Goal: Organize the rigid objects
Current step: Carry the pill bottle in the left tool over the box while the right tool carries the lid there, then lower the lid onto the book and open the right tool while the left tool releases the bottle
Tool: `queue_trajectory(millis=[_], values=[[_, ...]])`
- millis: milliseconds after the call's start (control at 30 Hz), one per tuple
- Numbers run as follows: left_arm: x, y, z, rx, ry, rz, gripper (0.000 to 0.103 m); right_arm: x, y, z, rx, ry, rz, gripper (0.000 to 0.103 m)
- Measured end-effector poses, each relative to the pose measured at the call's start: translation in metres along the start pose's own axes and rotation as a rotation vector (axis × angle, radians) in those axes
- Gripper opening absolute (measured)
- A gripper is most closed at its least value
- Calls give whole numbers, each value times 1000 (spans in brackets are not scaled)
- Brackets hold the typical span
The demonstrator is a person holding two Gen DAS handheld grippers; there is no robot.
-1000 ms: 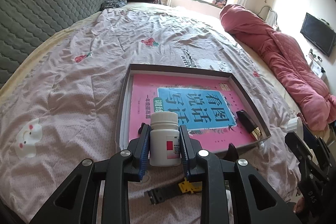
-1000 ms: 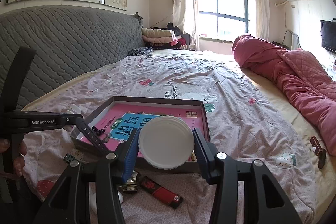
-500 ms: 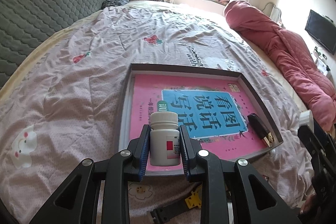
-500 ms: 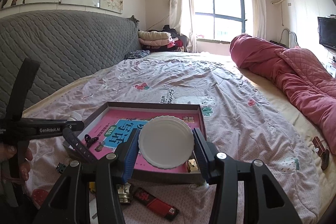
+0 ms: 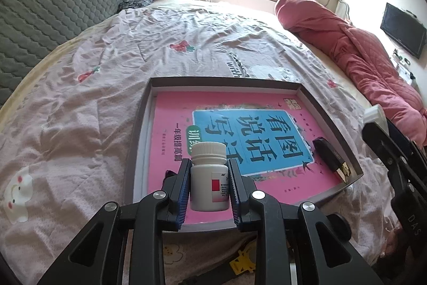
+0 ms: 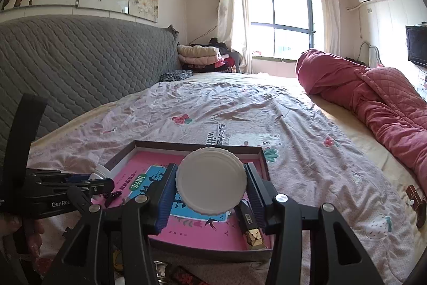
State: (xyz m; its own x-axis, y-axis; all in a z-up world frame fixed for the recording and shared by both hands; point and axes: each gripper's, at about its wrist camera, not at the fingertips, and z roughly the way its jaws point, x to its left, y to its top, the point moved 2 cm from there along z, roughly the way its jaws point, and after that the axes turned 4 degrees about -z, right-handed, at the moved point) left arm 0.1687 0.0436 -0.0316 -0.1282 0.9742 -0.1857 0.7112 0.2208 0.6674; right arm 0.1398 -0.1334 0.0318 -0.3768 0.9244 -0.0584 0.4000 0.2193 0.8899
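Observation:
My left gripper is shut on a small white pill bottle with a red label, held upright over the near left corner of a shallow brown box lined with a pink book. A black and gold lighter lies at the box's right side. My right gripper is shut on a white jar seen from its round lid end, held above the box. The left gripper shows in the right wrist view at the box's left edge, the lighter under the jar.
The box sits on a pink patterned bedsheet. A yellow and black piece lies on the sheet in front of the box. A red and black lighter lies below my right gripper. A rolled red quilt lies at the right, a grey headboard at the left.
Both grippers have moved forward toward the box with their loads. The pill bottle now hangs over the box's near left corner, and the jar stands further over the box.

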Motion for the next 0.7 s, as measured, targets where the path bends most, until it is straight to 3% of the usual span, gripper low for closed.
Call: queue_trajectory(millis=[300, 700], values=[[-7, -5, 6, 13, -11, 24, 27, 2, 0, 11, 0, 16, 9, 50], [-10, -8, 18, 46, -10, 28, 27, -2, -16, 38, 76, 41, 0, 50]])
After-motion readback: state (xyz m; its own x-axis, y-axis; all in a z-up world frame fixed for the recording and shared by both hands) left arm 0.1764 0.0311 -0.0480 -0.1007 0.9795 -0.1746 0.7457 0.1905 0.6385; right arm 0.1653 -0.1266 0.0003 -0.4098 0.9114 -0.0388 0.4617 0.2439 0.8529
